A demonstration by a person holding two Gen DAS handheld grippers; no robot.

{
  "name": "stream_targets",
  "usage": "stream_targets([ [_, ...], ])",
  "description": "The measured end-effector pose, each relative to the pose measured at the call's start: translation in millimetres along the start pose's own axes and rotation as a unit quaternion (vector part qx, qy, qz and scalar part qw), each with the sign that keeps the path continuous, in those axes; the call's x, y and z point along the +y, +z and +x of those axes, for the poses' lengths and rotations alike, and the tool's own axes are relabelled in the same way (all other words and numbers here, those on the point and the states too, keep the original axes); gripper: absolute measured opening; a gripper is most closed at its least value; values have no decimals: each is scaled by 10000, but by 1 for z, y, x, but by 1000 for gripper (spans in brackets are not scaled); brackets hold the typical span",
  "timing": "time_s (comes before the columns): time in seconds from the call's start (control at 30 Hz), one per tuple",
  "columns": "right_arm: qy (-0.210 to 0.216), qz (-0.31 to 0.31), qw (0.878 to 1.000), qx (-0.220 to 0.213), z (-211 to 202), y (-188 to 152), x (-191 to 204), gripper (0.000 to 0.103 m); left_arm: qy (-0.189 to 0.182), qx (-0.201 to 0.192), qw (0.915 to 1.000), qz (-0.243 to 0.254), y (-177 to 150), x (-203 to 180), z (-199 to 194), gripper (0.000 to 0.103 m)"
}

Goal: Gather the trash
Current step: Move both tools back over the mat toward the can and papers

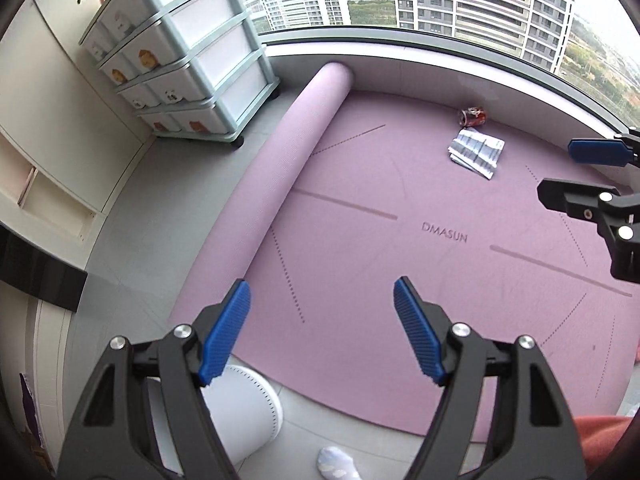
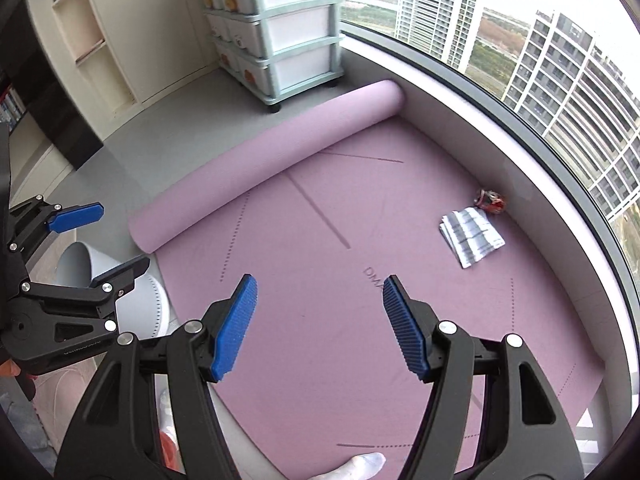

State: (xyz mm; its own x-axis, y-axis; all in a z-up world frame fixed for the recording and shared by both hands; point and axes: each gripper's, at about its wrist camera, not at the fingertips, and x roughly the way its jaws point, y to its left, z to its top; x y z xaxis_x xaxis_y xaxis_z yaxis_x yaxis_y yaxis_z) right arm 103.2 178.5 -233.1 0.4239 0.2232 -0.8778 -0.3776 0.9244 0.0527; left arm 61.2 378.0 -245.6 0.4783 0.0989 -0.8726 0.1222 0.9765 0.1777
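Note:
A crushed red drink can (image 1: 473,116) lies on the pink yoga mat (image 1: 400,264) by the window ledge, with a folded striped paper (image 1: 476,152) just in front of it. Both also show in the right wrist view, the can (image 2: 491,201) and the paper (image 2: 471,236). My left gripper (image 1: 322,332) is open and empty, above the mat's near part, far from the trash. My right gripper (image 2: 318,326) is open and empty over the mat; it shows at the right edge of the left wrist view (image 1: 576,172). A white bin (image 2: 116,284) stands on the floor under my left gripper (image 2: 108,240).
The mat's rolled end (image 1: 288,168) lies along its left side. A pale green drawer unit (image 1: 188,60) on wheels stands at the back left. A curved window ledge (image 1: 440,68) bounds the mat. White shelving (image 1: 52,196) is at left. A socked foot (image 2: 360,466) is at the near edge.

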Motion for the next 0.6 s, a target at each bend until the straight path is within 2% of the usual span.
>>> stream_targets([
  [0.13,-250,285,9992,-99,-16,6,-94,63,-90,-103,9999,73,49,-68,0,74],
  [0.3,-527,492,9973,-139,-29,16,-187,63,-268,-247,9990,251,96,-138,5,77],
  [0.43,-698,704,9950,-120,-28,19,-242,63,-424,-370,9968,560,131,-179,14,77],
  [0.6,-777,936,9926,-44,-8,34,-290,63,-563,-464,9932,913,174,-202,38,77],
])
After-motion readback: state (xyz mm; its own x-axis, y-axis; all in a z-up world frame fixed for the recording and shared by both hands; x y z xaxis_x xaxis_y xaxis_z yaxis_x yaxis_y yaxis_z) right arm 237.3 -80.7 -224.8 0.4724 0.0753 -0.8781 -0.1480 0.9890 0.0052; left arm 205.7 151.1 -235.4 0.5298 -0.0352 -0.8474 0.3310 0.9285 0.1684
